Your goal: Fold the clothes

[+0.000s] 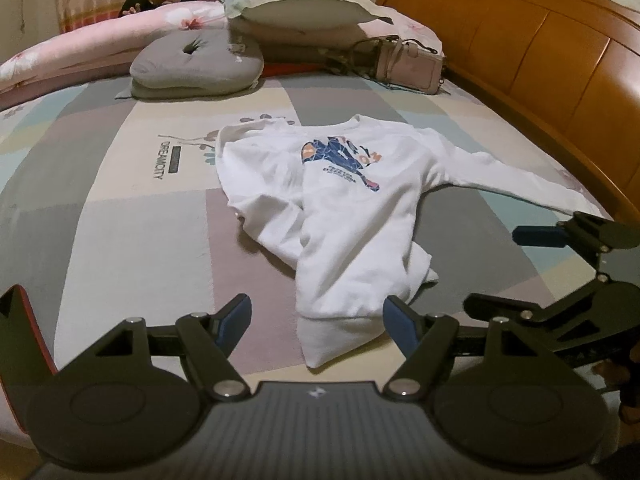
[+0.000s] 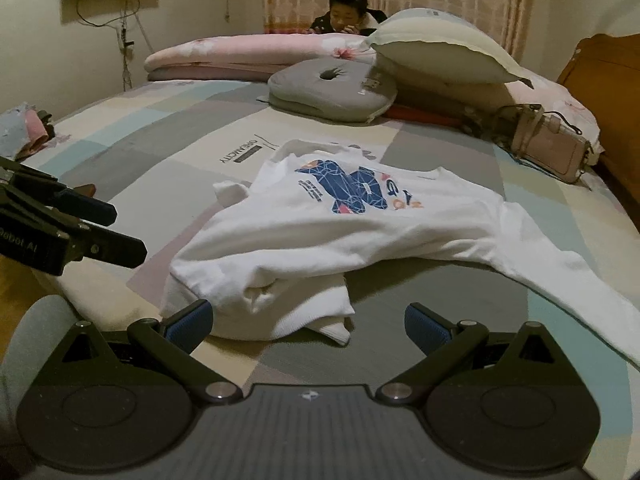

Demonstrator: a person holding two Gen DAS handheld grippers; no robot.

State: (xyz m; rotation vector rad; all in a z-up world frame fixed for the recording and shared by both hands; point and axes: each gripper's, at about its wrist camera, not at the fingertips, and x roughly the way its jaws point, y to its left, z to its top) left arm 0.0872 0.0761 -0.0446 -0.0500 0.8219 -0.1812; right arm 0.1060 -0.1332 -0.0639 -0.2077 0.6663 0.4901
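Note:
A white long-sleeved shirt (image 1: 352, 216) with a blue print lies rumpled on the patchwork bedsheet (image 1: 120, 208). One sleeve stretches toward the headboard, and the other side is bunched under the body. My left gripper (image 1: 318, 322) is open just above the sheet, and the ribbed hem lies between its blue pads without being clamped. In the right wrist view the shirt (image 2: 320, 232) has its folded hem corner in front of my right gripper (image 2: 308, 322), which is open and holds nothing. The left gripper (image 2: 120, 232) shows at the left edge, and the right gripper (image 1: 508, 270) at the other view's right.
A grey cushion (image 1: 196, 64), a large pillow (image 1: 296, 4) and a pink quilt (image 2: 248, 56) are piled at the far side. A pink handbag (image 1: 408, 66) sits by the wooden headboard (image 1: 540, 40). Small folded clothes (image 2: 24, 132) lie at the left edge. A person (image 2: 344, 12) leans behind the bed.

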